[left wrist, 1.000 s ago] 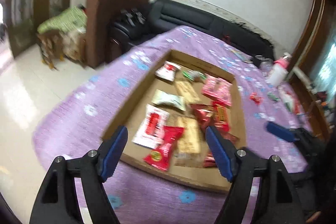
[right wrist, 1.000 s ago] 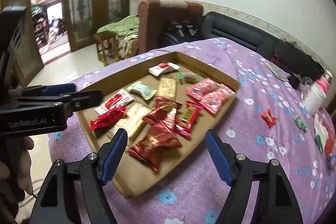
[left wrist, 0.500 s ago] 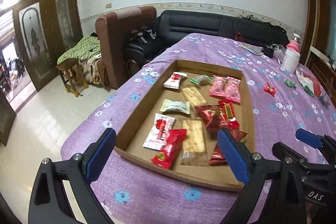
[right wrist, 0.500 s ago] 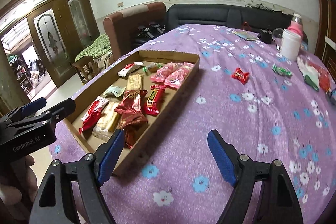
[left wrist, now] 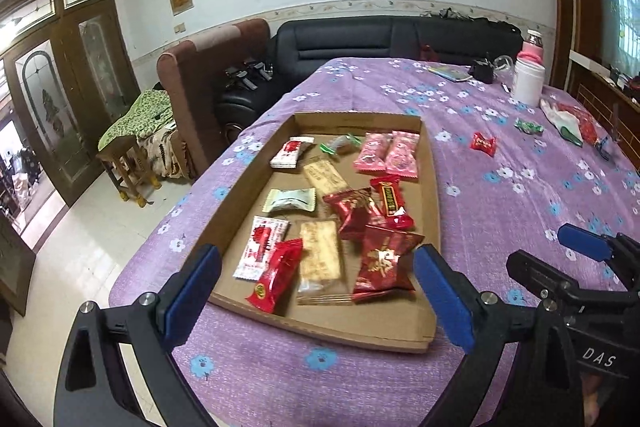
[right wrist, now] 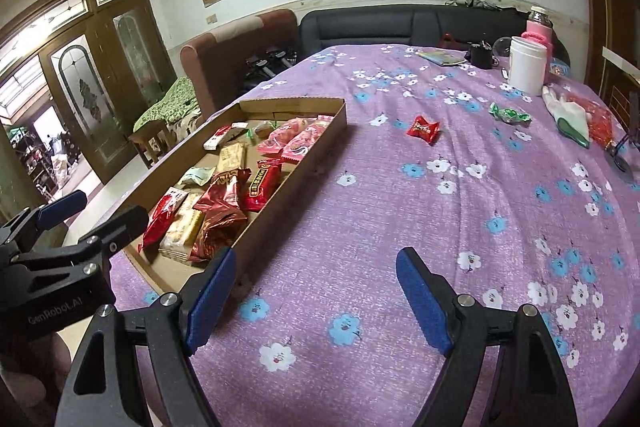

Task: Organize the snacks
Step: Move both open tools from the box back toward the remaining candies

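I see the shallow brown cardboard tray [left wrist: 430, 163] of wrapped snacks, long axis running away from me; its near corner hides behind my left gripper [left wrist: 316, 291]. Both it and my right gripper [right wrist: 316, 301] are spread, empty. A red wrapped candy [right wrist: 423, 129] lies right of the tray.

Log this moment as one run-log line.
phase: approach | left gripper: open, empty, over cardboard tray | right gripper: open, empty, over tablecloth | loose: red candy, green candy

Left tool [left wrist: 316, 291] now spread wider than a second ago, nothing between its blue pads. Right tool [right wrist: 316, 301] swung off the shallow cardboard tray [right wrist: 304, 163] of wrapped snacks; it now faces open purple flowered bench cloth [right wrist: 460, 227], jaws slightly wider.
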